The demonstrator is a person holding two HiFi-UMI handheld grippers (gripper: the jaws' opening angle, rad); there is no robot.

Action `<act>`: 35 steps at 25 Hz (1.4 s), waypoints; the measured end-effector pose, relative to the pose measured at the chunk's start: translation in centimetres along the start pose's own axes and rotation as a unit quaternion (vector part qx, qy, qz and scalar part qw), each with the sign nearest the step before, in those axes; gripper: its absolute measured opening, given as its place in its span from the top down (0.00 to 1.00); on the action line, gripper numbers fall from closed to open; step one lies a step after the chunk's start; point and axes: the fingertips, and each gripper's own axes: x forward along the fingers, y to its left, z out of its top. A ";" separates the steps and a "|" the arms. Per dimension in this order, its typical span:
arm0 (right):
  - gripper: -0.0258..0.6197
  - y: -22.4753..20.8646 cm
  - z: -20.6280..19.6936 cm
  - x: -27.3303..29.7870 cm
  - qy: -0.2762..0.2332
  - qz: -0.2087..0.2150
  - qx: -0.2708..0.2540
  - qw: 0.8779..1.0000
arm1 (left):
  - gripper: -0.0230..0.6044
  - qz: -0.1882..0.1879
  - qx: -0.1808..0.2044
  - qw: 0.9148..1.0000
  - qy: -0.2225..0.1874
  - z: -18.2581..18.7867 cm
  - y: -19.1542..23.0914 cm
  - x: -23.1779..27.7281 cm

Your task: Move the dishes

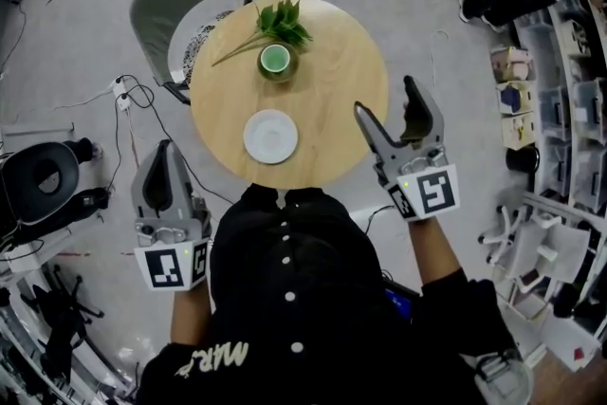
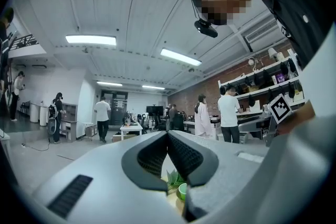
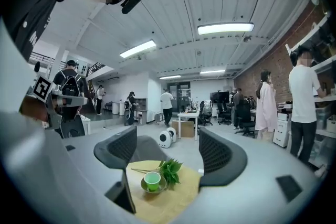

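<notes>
A round wooden table (image 1: 332, 100) carries a white plate (image 1: 270, 136) near its front edge. Farther back stands a green cup (image 1: 275, 59) on a dark saucer, with a leafy green sprig (image 1: 282, 22) behind it. My left gripper (image 1: 163, 149) hangs off the table's left front, jaws pressed together and empty. My right gripper (image 1: 385, 97) hovers at the table's right edge, open with nothing in it. In the right gripper view the cup (image 3: 152, 180) and sprig (image 3: 169, 170) show between the open jaws (image 3: 169, 157). The left gripper view shows the shut jaws (image 2: 168, 137) and, below them, part of the cup (image 2: 182, 191).
A grey chair (image 1: 161, 9) stands at the table's back left. Cables and a power strip (image 1: 121, 88) lie on the floor to the left, near a black stool (image 1: 43, 175). Shelving (image 1: 560, 109) lines the right side. People stand at the top right and in the background.
</notes>
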 end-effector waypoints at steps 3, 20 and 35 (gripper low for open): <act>0.40 0.7 -1.5 2.3 0.019 0.014 0.006 1.000 | 0.96 -0.004 -0.002 1.000 0.005 -0.3 0.7 0.7; 0.39 4.4 -13.2 14.0 0.142 0.073 -0.003 0.987 | 0.96 -0.003 -0.025 0.999 0.048 -4.1 3.6 2.3; 0.38 6.3 -21.5 19.9 0.203 0.111 -0.004 0.973 | 0.96 0.008 -0.041 0.996 0.081 -7.4 5.1 2.9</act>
